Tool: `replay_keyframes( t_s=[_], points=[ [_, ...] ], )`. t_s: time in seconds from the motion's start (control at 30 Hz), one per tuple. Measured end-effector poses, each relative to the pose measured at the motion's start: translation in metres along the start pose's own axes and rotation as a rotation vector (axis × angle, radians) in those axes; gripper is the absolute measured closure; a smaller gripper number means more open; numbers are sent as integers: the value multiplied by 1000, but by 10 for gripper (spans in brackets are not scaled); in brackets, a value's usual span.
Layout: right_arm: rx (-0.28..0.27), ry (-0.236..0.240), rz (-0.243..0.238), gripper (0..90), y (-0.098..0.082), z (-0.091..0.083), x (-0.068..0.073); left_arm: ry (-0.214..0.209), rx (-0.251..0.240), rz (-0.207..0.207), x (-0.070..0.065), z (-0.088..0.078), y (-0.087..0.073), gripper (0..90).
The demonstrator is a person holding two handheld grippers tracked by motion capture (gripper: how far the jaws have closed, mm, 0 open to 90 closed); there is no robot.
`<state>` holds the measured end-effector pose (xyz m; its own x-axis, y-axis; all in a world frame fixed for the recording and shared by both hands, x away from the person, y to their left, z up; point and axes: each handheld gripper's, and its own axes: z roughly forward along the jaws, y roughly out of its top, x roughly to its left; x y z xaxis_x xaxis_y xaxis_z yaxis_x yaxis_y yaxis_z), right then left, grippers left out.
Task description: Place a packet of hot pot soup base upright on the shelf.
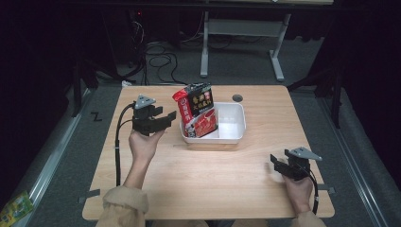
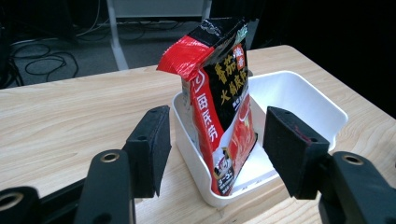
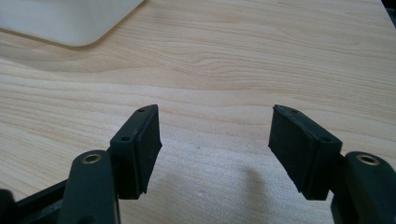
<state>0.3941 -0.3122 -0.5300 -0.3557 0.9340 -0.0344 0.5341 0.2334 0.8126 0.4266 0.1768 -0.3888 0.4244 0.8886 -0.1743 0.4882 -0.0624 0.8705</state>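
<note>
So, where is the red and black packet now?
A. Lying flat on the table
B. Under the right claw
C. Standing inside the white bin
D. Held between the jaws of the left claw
C: the packet stands upright at the left end of the white bin, and the open left claw is apart from it.

Light wood table [image 1: 203,175] w/ white bin [image 1: 231,135] directly on top, far-centre.

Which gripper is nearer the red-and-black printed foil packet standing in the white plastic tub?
Left. The left gripper sits just beside the packet; the right gripper rests near the table's front corner.
</note>
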Motion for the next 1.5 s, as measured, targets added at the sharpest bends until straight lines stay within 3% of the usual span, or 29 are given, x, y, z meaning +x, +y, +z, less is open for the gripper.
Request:
replay_keyframes(
  t_s=[0.23,0.37,0.53,1.5],
  points=[
    [-1,1,19,346,0,0,-2,-21,14,-1,2,-3,-3,411],
    [4,1,10,349,0,0,-1,-43,-9,-32,3,-10,-12,412],
    [10,0,2,347,0,1,0,-45,-16,-48,6,-19,-19,407],
    [13,-2,-3,350,0,1,0,-28,-41,-55,12,-51,-51,400]
  ],
)
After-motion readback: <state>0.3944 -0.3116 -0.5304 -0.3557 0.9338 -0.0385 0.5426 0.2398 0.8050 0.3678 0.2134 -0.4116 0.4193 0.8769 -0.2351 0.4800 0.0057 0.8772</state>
